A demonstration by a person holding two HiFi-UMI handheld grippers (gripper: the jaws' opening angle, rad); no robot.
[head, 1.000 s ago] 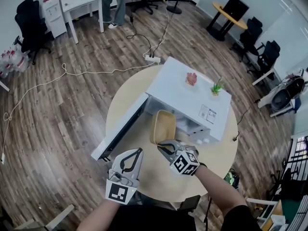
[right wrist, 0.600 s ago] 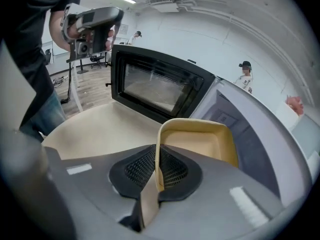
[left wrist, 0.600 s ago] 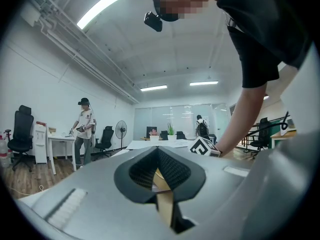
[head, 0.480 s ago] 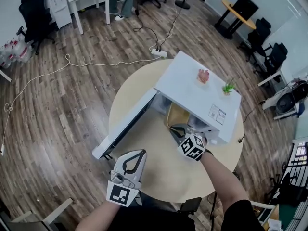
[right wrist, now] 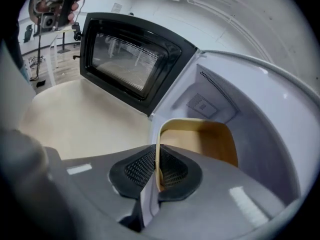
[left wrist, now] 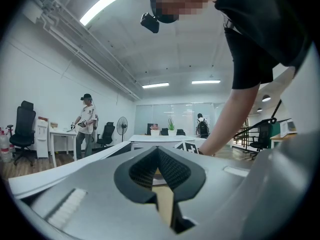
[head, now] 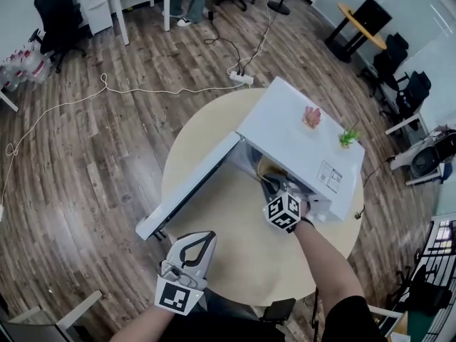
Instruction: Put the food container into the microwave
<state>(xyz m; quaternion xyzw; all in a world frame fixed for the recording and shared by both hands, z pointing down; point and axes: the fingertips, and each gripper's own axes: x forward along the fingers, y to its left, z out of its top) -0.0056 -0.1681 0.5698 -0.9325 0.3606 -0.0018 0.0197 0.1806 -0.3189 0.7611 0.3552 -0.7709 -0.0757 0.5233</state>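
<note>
Tan container (right wrist: 200, 144) sits within the mouth of the white microwave (head: 299, 137). The right gripper (right wrist: 156, 170) pinches its near rim, one jaw inside the wall and one outside. Whether the base touches the cavity floor, I cannot tell. From the head view only a sliver of the container shows under the microwave's top. The door (head: 189, 191) stands swung open to the left over the round table (head: 235, 248). The left gripper (head: 201, 239) hangs at the table's near edge, well apart from the microwave, jaw tips together with nothing between them.
</note>
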